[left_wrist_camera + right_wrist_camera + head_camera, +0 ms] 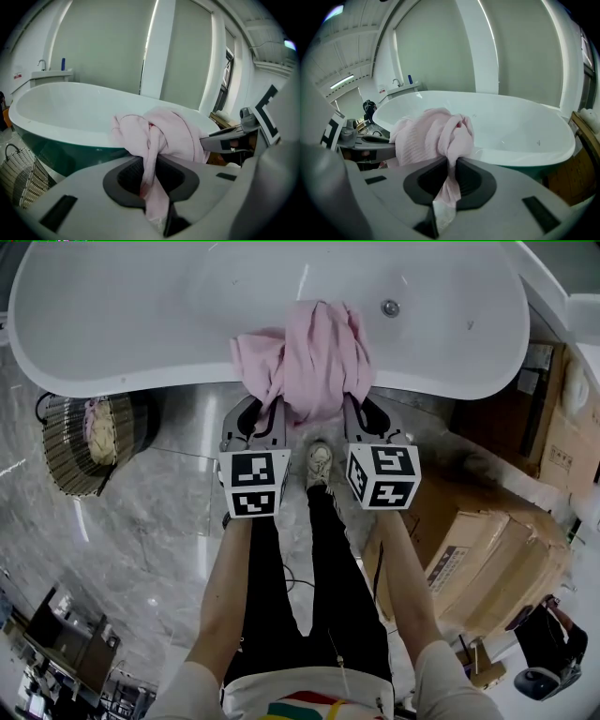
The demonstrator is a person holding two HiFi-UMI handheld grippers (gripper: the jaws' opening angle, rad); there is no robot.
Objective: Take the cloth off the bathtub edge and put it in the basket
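Note:
A pink cloth (pixel 309 357) hangs bunched over the near rim of the white bathtub (pixel 141 343). My left gripper (pixel 267 411) is shut on a fold at the cloth's lower left; the left gripper view shows that pink fold (pixel 152 164) pinched between the jaws. My right gripper (pixel 354 407) is shut on the cloth's lower right, with a strip of the cloth (pixel 451 180) squeezed between its jaws. A woven basket (pixel 89 442) with something pinkish in it stands on the floor to the left, and its edge shows as the basket (pixel 21 176) in the left gripper view.
Cardboard boxes (pixel 487 549) stand on the floor to the right of the tub. The person's legs and a shoe (pixel 319 465) are between the grippers. A drain fitting (pixel 390 307) sits inside the tub. The floor is grey marble.

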